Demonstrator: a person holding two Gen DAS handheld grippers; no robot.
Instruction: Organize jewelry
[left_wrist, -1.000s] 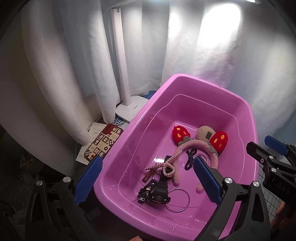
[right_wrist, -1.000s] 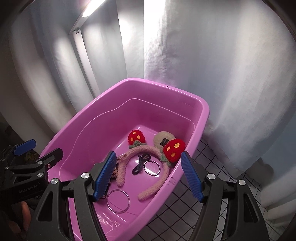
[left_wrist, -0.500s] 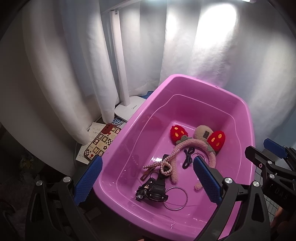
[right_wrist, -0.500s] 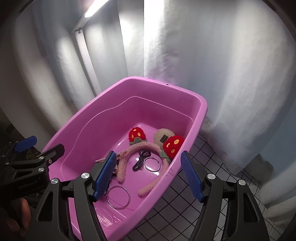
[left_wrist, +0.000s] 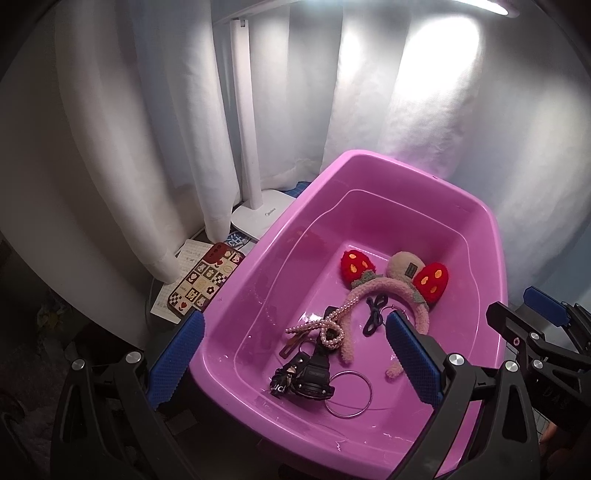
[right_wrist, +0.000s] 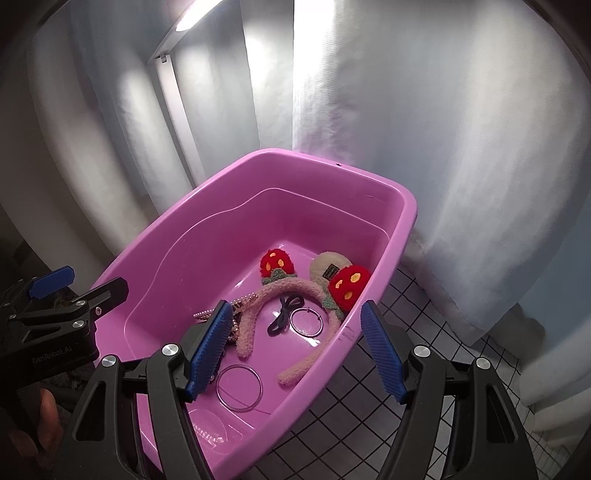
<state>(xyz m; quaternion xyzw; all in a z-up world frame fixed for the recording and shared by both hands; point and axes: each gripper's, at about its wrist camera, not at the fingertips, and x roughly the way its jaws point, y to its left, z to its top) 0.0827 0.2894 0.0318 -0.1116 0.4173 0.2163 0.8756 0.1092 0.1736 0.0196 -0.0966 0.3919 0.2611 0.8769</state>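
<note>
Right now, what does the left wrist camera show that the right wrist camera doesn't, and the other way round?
Only the left wrist view shows the patterned phone case, the lamp base and the black watch. Only the right wrist view shows the black grid mat beside the tub. Both show the purple tub, the strawberry headband, the large ring, and both hand-held grippers, open.

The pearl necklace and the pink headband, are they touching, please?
Touching. The left wrist view shows the pearl necklace looped across the near end of the pink headband, with no gap between them.
</note>
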